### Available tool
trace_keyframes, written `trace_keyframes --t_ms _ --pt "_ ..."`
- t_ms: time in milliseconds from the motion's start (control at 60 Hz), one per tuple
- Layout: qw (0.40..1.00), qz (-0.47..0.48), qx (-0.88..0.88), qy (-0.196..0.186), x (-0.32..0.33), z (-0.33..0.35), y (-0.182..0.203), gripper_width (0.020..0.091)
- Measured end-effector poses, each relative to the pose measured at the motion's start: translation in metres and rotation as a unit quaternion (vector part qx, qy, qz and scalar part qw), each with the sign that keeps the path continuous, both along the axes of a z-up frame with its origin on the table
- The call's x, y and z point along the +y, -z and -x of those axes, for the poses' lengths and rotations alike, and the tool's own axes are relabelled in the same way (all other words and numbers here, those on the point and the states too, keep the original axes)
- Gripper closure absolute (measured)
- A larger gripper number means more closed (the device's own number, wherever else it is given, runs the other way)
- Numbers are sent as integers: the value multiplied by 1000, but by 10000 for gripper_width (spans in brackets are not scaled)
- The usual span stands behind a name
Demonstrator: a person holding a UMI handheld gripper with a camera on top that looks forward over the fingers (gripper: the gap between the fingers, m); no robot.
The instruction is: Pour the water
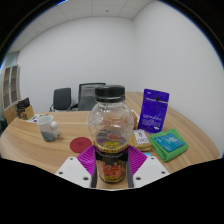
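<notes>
A clear glass jar (111, 125) with a black lid and a red and yellow label stands upright between my fingers. My gripper (112, 166) is shut on the jar, with both purple pads (87, 158) pressed against its lower body. The jar looks raised a little above the wooden table (40, 148). A small clear cup (47, 127) stands on the table to the left, beyond the fingers. I cannot tell how much liquid the jar holds.
A red disc (80, 145) lies on the table just left of the jar. A purple pouch (154, 108) stands at the right, with a green packet (168, 146) and small boxes (142, 139) in front of it. Office chairs (76, 98) sit behind the table.
</notes>
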State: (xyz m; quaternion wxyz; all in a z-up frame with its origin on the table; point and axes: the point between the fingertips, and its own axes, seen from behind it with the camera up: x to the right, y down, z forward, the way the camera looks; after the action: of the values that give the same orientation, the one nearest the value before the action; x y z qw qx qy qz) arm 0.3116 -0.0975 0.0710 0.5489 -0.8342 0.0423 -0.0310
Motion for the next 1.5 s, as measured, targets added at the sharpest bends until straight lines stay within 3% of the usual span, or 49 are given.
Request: trace_keyframes --t_ms 117,350,450,583,683,833,1033,1217,1500 --pt "999 -5 -32 16 2 5 -17 693" --pt "975 -14 -219 43 42 6 -108 693" --pt "930 -6 -365 39 68 27 -145 692" --pt "821 19 -570 6 109 64 -176 693" --pt "717 42 -695 -33 136 100 -176 695" --pt "560 91 -818 -90 162 131 -143 696" --pt "475 102 -864 -132 178 156 -116 697" --pt "523 96 -836 -135 178 158 -117 695" --pt "865 19 -494 -90 152 148 -164 693"
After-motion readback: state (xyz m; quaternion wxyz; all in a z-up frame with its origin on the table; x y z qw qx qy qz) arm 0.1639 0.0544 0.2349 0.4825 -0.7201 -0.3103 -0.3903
